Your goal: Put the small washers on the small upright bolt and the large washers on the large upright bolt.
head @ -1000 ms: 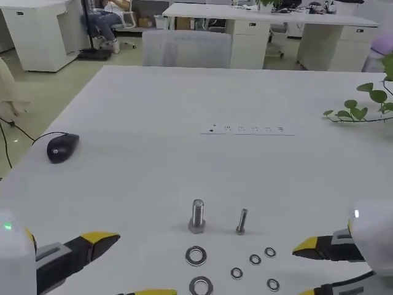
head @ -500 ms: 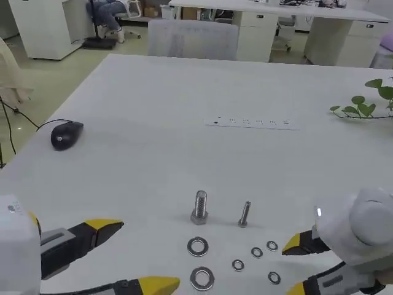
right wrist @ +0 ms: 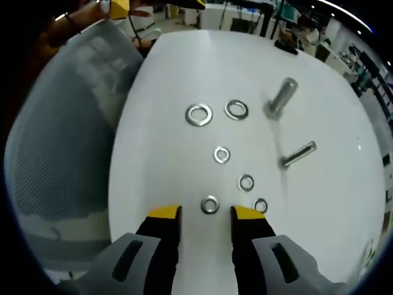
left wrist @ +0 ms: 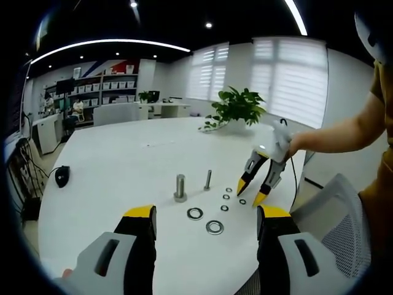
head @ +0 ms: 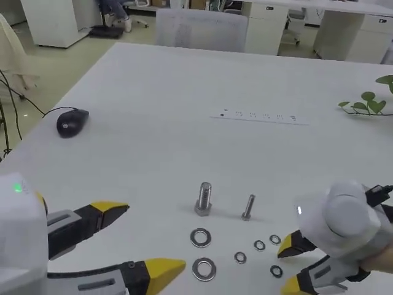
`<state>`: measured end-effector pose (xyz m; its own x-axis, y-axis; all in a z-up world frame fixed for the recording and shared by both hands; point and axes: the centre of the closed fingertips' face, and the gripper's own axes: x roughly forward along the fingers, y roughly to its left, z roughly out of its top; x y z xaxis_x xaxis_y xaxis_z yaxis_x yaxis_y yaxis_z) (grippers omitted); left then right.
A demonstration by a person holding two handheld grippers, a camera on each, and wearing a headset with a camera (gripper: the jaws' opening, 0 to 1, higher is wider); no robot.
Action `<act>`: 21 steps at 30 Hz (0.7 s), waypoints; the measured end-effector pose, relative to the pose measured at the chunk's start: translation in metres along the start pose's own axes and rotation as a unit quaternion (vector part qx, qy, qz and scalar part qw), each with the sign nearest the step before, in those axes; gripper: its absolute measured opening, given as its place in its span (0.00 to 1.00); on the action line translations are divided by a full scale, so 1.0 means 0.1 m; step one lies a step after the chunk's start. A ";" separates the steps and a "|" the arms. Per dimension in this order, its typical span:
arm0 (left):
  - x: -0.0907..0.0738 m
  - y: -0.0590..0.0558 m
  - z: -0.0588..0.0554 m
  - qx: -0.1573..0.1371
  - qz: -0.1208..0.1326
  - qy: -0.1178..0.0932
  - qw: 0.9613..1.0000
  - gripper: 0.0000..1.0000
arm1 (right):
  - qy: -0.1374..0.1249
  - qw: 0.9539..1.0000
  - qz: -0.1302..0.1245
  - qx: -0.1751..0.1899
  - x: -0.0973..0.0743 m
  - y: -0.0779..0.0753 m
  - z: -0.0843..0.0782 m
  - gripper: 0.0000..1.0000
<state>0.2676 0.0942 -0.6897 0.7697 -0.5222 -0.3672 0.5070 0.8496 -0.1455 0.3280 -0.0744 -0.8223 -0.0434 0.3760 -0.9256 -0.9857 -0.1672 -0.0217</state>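
Note:
The large bolt (head: 204,198) and the small bolt (head: 249,208) stand upright side by side on the white table (head: 184,110). In front of them lie two large washers (head: 200,237) (head: 204,268) and several small washers (head: 260,245). My right gripper (head: 287,268) is open and low at the right, its tips beside the nearest small washer (head: 276,270). In the right gripper view that small washer (right wrist: 210,204) lies just ahead of the gap between the jaws of the right gripper (right wrist: 215,212). My left gripper (head: 147,238) is wide open at the lower left, empty, beside the near large washer.
A black mouse (head: 72,121) with its cable lies at the far left. A power strip (head: 258,117) sits mid-table, with a plant (head: 368,104) at the right edge. A grey chair (head: 201,31) stands beyond the far edge. A chair back (right wrist: 67,123) is near the table's front edge.
My right gripper has moved left and down toward the small washers. The left gripper has come slightly further in. The head camera has tilted down.

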 end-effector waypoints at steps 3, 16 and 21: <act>0.00 0.00 0.00 -0.001 0.001 -0.001 1.000 0.66 | 0.007 1.000 0.006 -0.005 0.02 0.01 0.00 0.31; -0.01 -0.01 -0.02 -0.006 0.003 -0.004 1.000 0.66 | 0.019 0.999 0.018 -0.029 0.03 0.01 -0.01 0.26; -0.02 0.00 -0.01 -0.005 0.006 -0.008 1.000 0.66 | 0.022 0.999 0.020 -0.040 0.04 0.03 0.00 0.25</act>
<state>0.2655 0.0956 -0.6898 0.7814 -0.5134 -0.3548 0.4944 0.8562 -0.1501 0.3252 -0.0737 -0.8257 -0.0743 0.3274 -0.9420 -0.9670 -0.2545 -0.0122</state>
